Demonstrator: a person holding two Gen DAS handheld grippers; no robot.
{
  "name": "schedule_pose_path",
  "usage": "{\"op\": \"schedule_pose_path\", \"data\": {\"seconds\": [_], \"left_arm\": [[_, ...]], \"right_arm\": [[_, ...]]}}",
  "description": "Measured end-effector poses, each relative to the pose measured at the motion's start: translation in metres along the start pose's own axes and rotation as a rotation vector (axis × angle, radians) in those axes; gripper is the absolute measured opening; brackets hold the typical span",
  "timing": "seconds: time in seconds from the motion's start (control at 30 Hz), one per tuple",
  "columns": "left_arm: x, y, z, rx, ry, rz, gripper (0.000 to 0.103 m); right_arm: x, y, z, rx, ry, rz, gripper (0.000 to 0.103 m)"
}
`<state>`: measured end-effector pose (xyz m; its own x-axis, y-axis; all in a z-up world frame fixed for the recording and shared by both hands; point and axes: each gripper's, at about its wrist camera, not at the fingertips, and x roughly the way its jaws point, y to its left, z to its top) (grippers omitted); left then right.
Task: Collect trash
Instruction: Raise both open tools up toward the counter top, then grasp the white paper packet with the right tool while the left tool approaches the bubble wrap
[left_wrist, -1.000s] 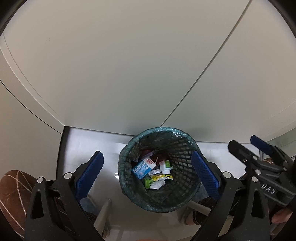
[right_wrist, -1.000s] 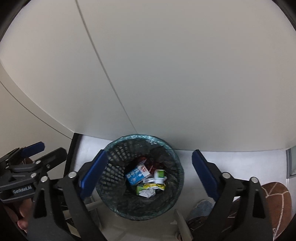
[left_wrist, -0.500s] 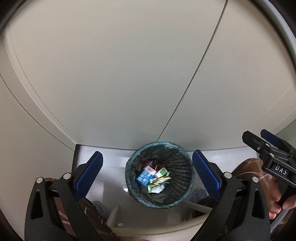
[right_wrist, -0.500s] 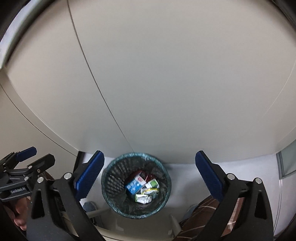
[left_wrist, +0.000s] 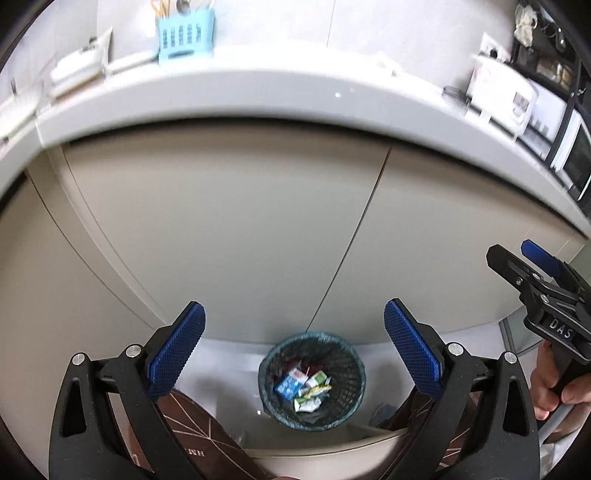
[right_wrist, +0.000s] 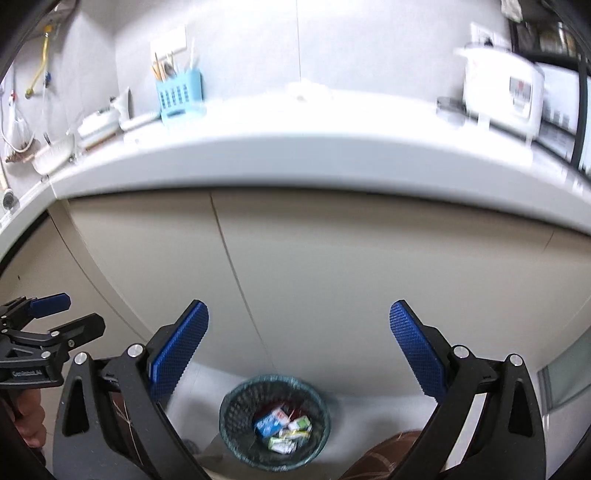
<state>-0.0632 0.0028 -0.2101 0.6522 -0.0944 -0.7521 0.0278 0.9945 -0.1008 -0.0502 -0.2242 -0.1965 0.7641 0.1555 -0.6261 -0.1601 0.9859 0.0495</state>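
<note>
- While both hover high, left tongs (left_wrist: 293, 343) gape wide, empty.
- Bin (left_wrist: 343, 349) on floor below cabinet doors (left_wrist: 229, 229), cartons (left_wrist: 290, 384) inside.
- Right tongs (right_wrist: 298, 347) equally wide, empty.
- Worktop (right_wrist: 295, 147) above: blue caddy (right_wrist: 179, 96), rice cooker (right_wrist: 502, 92).

My left claw (left_wrist: 293, 345) is wide open and holds nothing. Far below it I see a round mesh bin (left_wrist: 313, 380) on the floor with little cartons (left_wrist: 290, 384) inside. My right claw (left_wrist: 532, 273) is off to the side.
</note>
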Motion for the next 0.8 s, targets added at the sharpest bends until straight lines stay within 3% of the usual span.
{"op": "schedule_pose_path", "data": {"seconds": [0.4,0.8], "left_arm": [[-0.064,-0.013,0.095,0.019,-0.121,0.043,0.096],[-0.061,-0.020,0.196,0.060,-0.119,0.043,0.097]], "right_arm": [[-0.038,-0.012,0.104,-0.029,-0.080,0.028,0.095],[0.006,-0.023,0.206,-0.139,-0.038,0.086,0.095]]}}
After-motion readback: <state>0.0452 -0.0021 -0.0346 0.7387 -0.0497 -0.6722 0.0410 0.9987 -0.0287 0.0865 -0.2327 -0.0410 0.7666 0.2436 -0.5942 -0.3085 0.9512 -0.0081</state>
